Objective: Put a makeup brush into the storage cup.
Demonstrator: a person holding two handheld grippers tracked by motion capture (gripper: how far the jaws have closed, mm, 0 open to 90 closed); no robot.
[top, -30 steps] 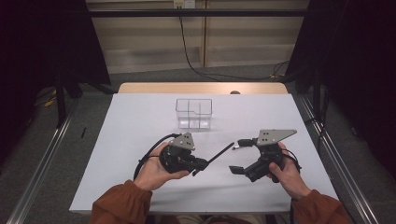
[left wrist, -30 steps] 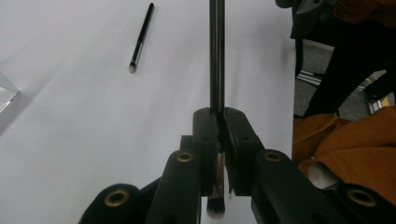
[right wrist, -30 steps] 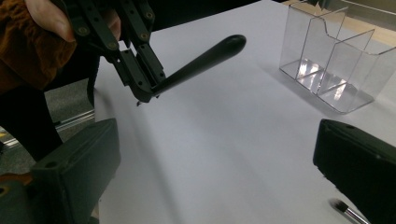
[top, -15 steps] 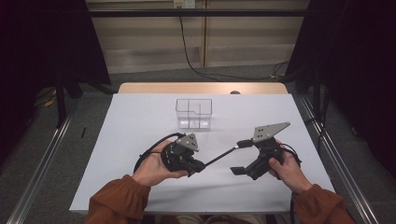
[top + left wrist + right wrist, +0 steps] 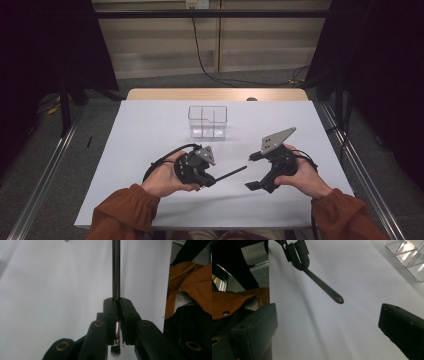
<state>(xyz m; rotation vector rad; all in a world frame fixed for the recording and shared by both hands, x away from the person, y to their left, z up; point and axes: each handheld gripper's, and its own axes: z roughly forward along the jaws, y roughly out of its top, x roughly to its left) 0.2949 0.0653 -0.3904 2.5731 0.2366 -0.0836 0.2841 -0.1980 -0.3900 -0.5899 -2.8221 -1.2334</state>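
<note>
Makeup brush (image 5: 229, 174), clamped near its bristle end in the closed left gripper (image 5: 209, 181), points its long handle straight out toward the right gripper (image 5: 251, 171), whose wide-open, empty jaws flank the handle tip just above the tabletop (image 5: 150, 130).

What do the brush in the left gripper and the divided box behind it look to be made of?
Brush: slim dark handle with a sheen, probably lacquered wood or plastic; shiny metal-looking ferrule; soft bristle tip. Box: clear hard plastic, likely acrylic, since the table shows through its walls and the edges catch light.
</note>
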